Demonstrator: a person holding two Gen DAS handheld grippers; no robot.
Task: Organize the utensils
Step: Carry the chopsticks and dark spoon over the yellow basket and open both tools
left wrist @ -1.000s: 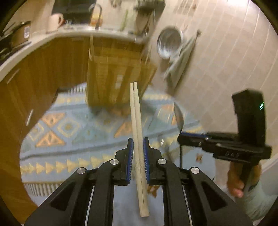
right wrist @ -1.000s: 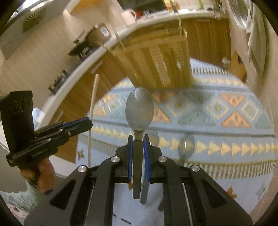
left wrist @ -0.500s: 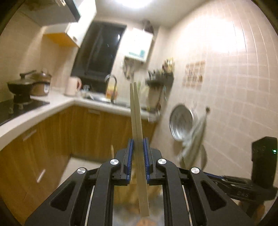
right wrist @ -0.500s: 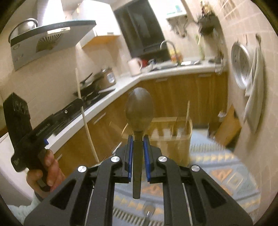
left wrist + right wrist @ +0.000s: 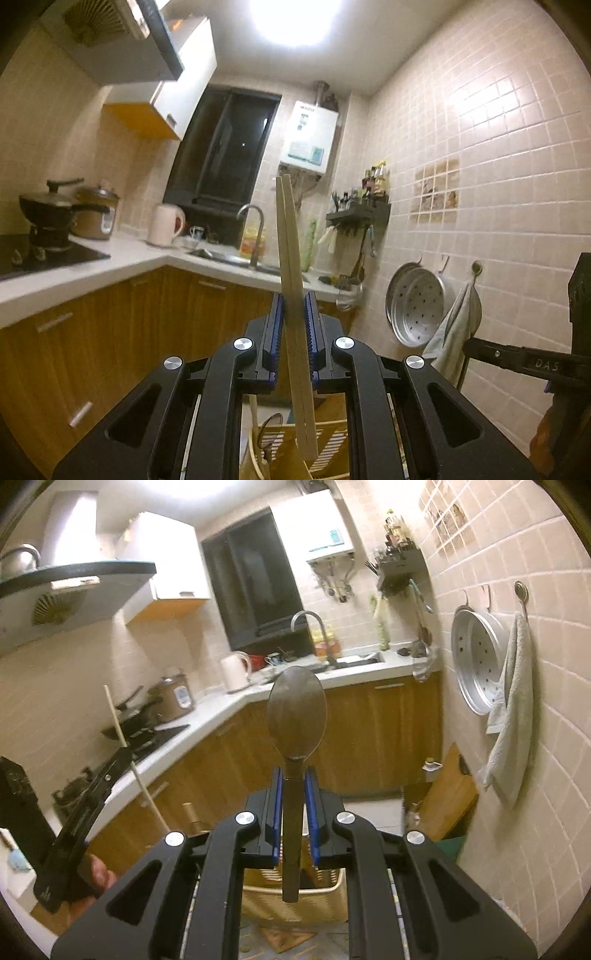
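Left fingers (image 5: 280,325) clamp chopsticks (image 5: 290,258), right fingers (image 5: 277,805) a spoon (image 5: 296,716), above a wooden holder (image 5: 295,897).

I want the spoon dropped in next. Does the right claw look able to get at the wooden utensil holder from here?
Probably yes. The right claw, shut on the spoon, hangs just above the wooden utensil holder, and nothing shows between them.

The right gripper (image 5: 293,812) has its blue fingers (image 5: 276,812) clamped on a metal spoon (image 5: 296,716), bowl pointing up. Below it sits a wooden basket (image 5: 325,904). At the left, the left gripper (image 5: 123,755) holds chopsticks (image 5: 118,720) upright.
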